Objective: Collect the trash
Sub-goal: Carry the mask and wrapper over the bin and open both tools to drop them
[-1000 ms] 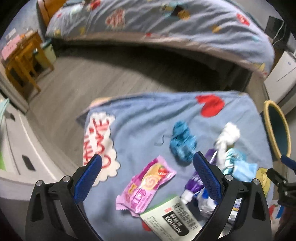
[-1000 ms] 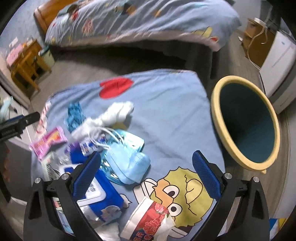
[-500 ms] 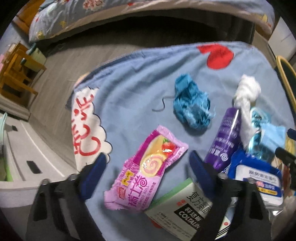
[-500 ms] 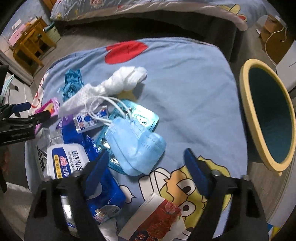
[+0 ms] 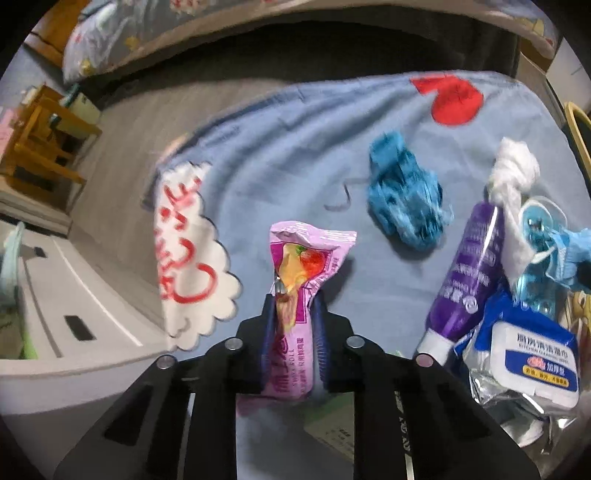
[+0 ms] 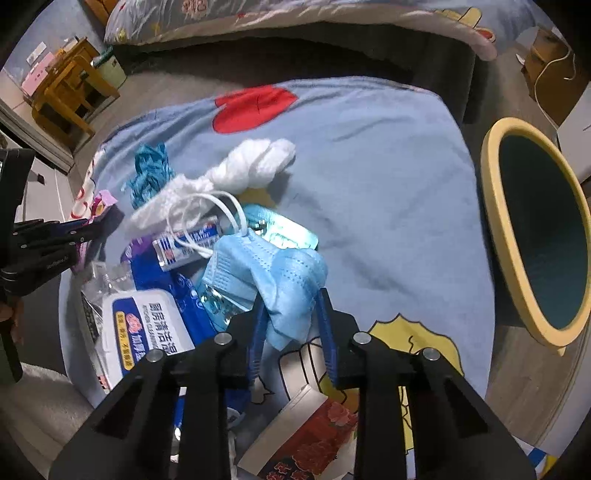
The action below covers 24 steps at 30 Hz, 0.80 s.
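Note:
My left gripper [image 5: 293, 314] is shut on a pink snack wrapper [image 5: 306, 258], which stands up between the pads over the blue cartoon cloth [image 5: 295, 147]. My right gripper [image 6: 291, 314] is shut on a blue face mask [image 6: 273, 273] lying on the trash pile. Other trash on the cloth: a crumpled blue wad [image 5: 402, 199], a knotted white tissue [image 6: 255, 166], a purple tube [image 5: 465, 273], a wet-wipes pack [image 6: 144, 325] and a small tube [image 6: 188, 243]. The yellow-rimmed teal bin [image 6: 539, 236] stands to the right of the cloth.
A red patterned box [image 6: 306, 439] lies just below my right gripper. A bed [image 6: 295, 18] runs along the back. A wooden stool [image 5: 40, 147] and a white cabinet [image 5: 55, 317] stand at the left. My left gripper also shows in the right wrist view [image 6: 79, 230].
Both grippers have moved down onto the cloth and shut. The left one closed on the pink wrapper and tipped it up; the right one closed on the blue mask.

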Motion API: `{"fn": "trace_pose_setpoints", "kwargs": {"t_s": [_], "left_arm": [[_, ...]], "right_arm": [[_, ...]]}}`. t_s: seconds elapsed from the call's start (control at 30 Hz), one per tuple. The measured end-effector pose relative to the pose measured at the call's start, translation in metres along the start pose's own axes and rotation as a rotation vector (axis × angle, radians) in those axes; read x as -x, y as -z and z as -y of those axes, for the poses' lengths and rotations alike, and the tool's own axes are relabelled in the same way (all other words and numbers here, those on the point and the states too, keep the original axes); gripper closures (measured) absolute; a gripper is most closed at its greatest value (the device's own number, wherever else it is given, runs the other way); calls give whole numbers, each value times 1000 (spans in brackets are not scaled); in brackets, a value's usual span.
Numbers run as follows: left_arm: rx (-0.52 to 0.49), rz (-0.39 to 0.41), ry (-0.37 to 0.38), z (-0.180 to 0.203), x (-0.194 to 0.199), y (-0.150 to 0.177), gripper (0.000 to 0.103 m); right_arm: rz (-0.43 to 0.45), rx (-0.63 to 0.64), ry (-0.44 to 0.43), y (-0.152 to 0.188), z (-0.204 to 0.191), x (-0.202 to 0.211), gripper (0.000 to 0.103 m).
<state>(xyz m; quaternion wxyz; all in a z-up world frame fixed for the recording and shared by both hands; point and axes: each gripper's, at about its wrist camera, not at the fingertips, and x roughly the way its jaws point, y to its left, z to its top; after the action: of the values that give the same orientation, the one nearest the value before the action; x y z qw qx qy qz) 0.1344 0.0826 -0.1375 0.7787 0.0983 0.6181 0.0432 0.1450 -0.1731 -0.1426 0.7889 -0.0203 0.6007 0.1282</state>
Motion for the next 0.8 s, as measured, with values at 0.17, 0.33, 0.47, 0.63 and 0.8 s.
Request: {"fn": "trace_pose_setpoints", "kwargs": {"t_s": [0.17, 0.33, 0.47, 0.63, 0.8], "left_arm": [[52, 148, -27, -6, 33, -13, 89], [104, 325, 73, -3, 80, -24, 96], [12, 429, 141, 19, 108, -28, 96], [44, 460, 300, 24, 131, -38, 96], [39, 523, 394, 41, 155, -45, 96]], "right_arm": [[37, -29, 15, -5, 8, 12, 78], [105, -94, 8, -11, 21, 44, 78], [143, -151, 27, -11, 30, 64, 78], [198, -193, 70, 2, 45, 89, 78], [201, -240, 85, 22, 60, 100, 78]]}}
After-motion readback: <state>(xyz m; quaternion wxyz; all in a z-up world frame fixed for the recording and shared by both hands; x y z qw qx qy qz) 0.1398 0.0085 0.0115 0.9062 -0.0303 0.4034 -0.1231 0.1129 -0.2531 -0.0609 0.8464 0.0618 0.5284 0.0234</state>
